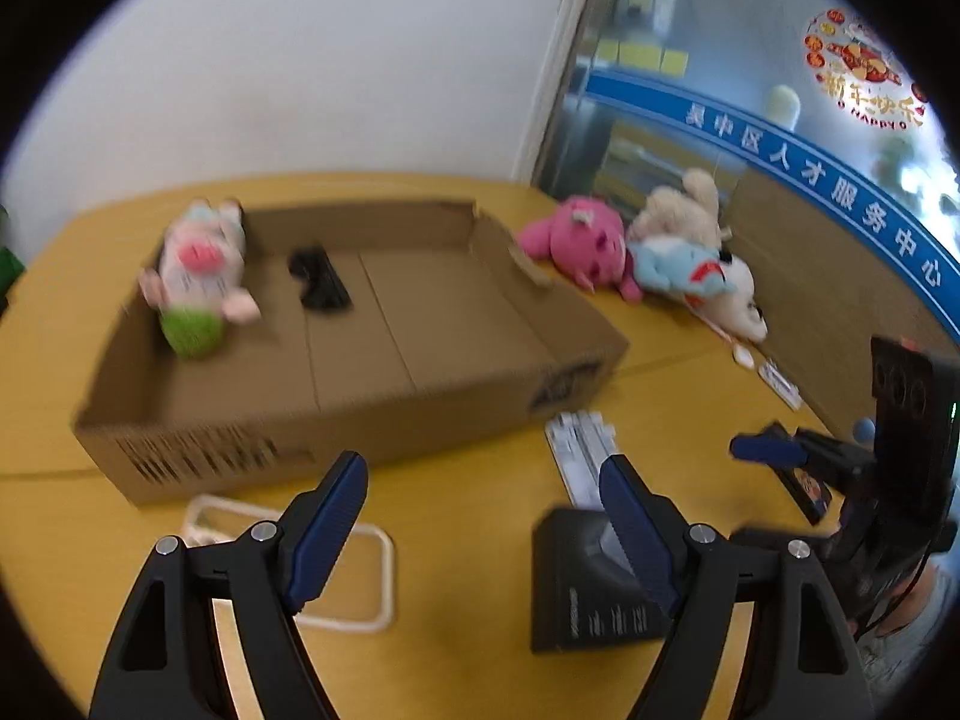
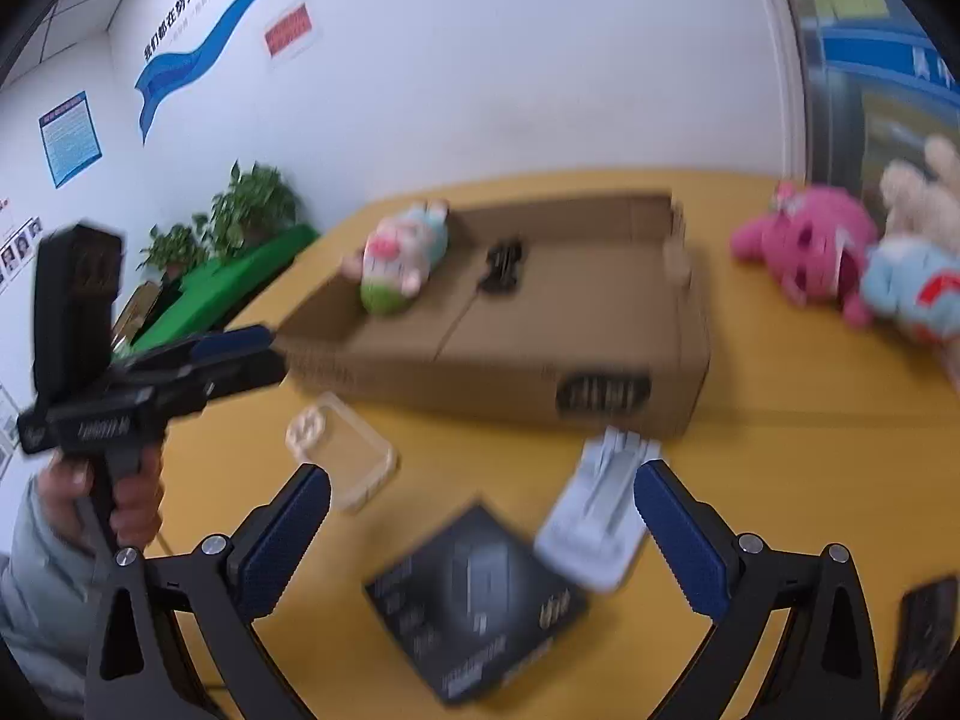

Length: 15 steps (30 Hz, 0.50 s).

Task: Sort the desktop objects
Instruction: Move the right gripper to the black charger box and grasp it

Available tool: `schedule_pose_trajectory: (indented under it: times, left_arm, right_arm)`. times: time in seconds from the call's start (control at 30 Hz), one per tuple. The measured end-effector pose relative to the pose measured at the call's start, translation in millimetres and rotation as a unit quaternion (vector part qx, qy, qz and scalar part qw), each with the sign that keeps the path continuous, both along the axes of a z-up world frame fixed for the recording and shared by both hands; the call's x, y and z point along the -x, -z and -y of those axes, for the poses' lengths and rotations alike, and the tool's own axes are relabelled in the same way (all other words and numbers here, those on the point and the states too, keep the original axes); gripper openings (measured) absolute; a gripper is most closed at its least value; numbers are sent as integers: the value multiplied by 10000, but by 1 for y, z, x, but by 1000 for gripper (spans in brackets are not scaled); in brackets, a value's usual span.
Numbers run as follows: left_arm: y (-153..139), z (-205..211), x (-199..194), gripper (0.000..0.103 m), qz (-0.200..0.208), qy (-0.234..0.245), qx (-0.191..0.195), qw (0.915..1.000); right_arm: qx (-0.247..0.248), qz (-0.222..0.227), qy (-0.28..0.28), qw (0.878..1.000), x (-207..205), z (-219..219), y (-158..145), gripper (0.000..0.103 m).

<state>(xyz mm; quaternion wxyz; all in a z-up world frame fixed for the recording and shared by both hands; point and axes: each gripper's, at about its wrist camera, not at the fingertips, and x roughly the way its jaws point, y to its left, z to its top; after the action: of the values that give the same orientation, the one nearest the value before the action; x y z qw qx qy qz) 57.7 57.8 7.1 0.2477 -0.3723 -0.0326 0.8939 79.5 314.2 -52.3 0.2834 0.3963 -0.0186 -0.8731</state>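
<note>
An open cardboard box [image 1: 420, 372] [image 2: 600, 354] lies on the yellow table and holds a pig plush [image 1: 201, 270] [image 2: 399, 261] and a small black object [image 1: 318, 279] [image 2: 501, 267]. On the table before it lie a clear phone case [image 1: 336, 570] [image 2: 342, 456], a black box [image 1: 588, 594] [image 2: 474, 600] and a white pack [image 1: 585, 456] [image 2: 600, 507]. My left gripper [image 1: 483, 492] is open and empty above the table, between the case and the black box. My right gripper [image 2: 480, 504] is open and empty above the black box.
A pink plush [image 1: 579, 240] [image 2: 810, 246], a beige plush [image 1: 684, 210], a blue plush [image 1: 678, 264] [image 2: 912, 288] and a white plush [image 1: 738, 294] lie right of the box. A dark card [image 2: 924, 642] lies at right. Potted plants [image 2: 240, 216] stand beyond the table's left edge.
</note>
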Motion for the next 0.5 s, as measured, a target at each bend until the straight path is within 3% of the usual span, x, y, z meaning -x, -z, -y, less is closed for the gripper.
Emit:
schedule_pose_trajectory:
  times: [0.2, 0.47, 0.5]
  left_arm:
    - [53, -29, 3, 78, 857, 795, -120, 9931]
    - [101, -51, 16, 75, 1772, 1200, -301, 9764]
    - [104, -51, 16, 72, 1846, 1262, -420, 9738]
  right_arm:
    - [-323, 959, -71, 9948, -30, -1, 84, 103]
    - [-387, 910, -95, 9951, -19, 15, 96, 101]
    - [-394, 930, -195, 9947, -17, 20, 96, 94]
